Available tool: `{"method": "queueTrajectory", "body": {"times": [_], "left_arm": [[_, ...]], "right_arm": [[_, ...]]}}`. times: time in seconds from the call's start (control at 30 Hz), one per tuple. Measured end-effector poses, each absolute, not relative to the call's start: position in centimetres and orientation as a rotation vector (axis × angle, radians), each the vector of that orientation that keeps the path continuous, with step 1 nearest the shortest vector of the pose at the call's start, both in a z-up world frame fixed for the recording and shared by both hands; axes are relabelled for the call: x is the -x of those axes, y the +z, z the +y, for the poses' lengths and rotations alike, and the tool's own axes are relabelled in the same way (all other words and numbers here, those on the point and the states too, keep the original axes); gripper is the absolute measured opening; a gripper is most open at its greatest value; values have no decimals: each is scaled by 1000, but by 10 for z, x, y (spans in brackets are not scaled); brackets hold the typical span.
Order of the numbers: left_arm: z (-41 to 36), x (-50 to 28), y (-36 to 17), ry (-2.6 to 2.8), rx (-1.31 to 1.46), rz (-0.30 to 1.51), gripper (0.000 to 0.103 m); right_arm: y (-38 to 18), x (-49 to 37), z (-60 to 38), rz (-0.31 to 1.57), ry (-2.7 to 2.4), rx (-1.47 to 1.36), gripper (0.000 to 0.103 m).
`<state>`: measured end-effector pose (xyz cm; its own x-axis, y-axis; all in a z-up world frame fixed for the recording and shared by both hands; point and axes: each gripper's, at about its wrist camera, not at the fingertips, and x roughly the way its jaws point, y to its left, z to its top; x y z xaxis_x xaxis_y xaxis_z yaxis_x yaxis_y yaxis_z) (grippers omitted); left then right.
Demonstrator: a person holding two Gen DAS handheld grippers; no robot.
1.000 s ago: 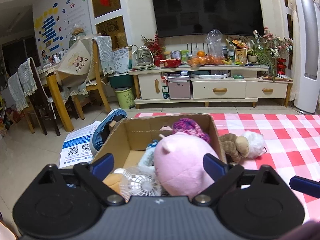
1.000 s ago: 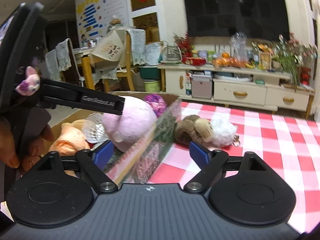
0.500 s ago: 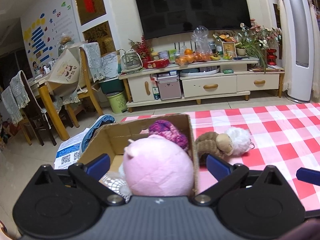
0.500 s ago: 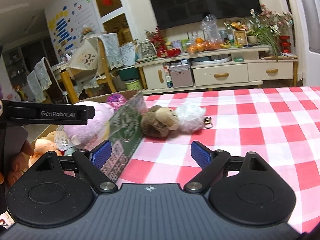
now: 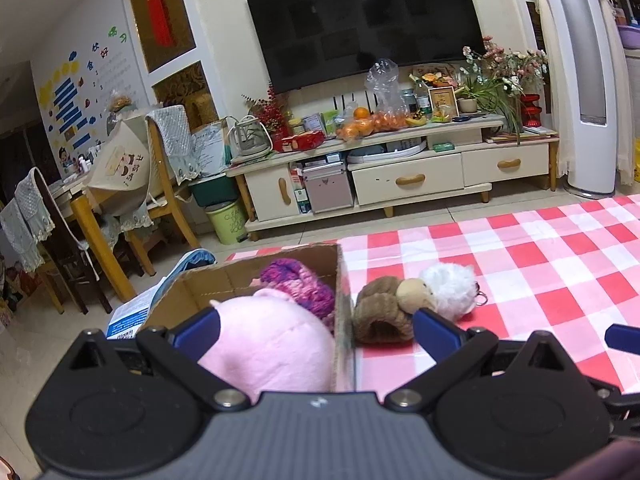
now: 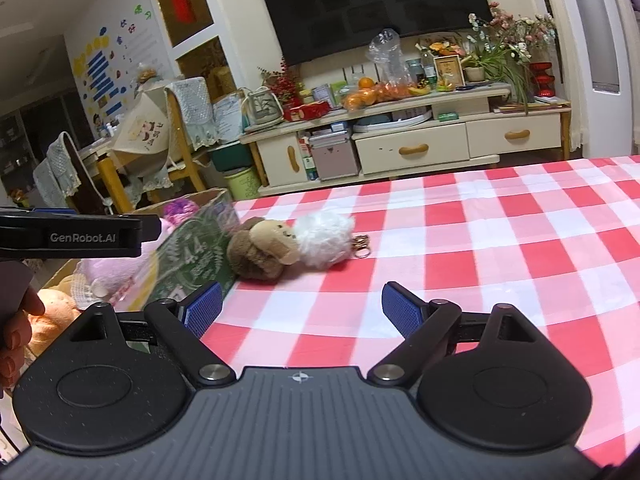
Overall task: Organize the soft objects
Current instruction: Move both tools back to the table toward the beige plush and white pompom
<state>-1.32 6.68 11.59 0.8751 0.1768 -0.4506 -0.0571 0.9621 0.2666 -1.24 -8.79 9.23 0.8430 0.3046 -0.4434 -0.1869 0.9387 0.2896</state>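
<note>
A cardboard box point(image 5: 240, 280) point(image 6: 196, 252) stands at the left edge of the red-checked cloth. Inside it lie a pink plush point(image 5: 272, 344) point(image 6: 116, 272), a purple knitted toy point(image 5: 300, 284) and an orange plush point(image 6: 52, 316). Just right of the box, on the cloth, lies a brown plush point(image 5: 380, 312) point(image 6: 260, 248) joined to a white fluffy ball point(image 5: 452, 288) point(image 6: 324, 240) with a key ring point(image 6: 362, 246). My left gripper point(image 5: 316, 328) is open, straddling the box's right wall above the pink plush. My right gripper point(image 6: 302, 308) is open over bare cloth, nearer than the brown plush.
The checked cloth point(image 6: 480, 240) stretches right and far. Beyond it stand a TV cabinet point(image 5: 400, 168) crowded with fruit and flowers, a green bin point(image 5: 230, 220) and wooden chairs point(image 5: 160, 184). Papers point(image 5: 128, 320) lie on the floor left of the box. A hand point(image 6: 16, 328) grips the left tool.
Both grippers have shifted right. The box and pink plush slid left in both views, and the brown and white plush now sits near the centre. The left jaws have let go of the pink plush.
</note>
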Motion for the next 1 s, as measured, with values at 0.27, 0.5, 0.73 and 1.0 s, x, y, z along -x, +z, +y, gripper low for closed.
{"method": "queueTrajectory", "body": {"times": [0.27,0.5,0.73,1.0], "left_arm": [[41,13,113,107,-265,477,102],[22,16,103,74,-260,463,102],[7,22,86,42,-206,424,102],[-13,3,64,58,-173,447,102]], "right_arm": [[88,9,-101,501,225,-261,103],[87,11,-111,483,182,-266,103],[84,10,-118,475,148,-282,103],[77,7,-131,488,116,-347,103]]}}
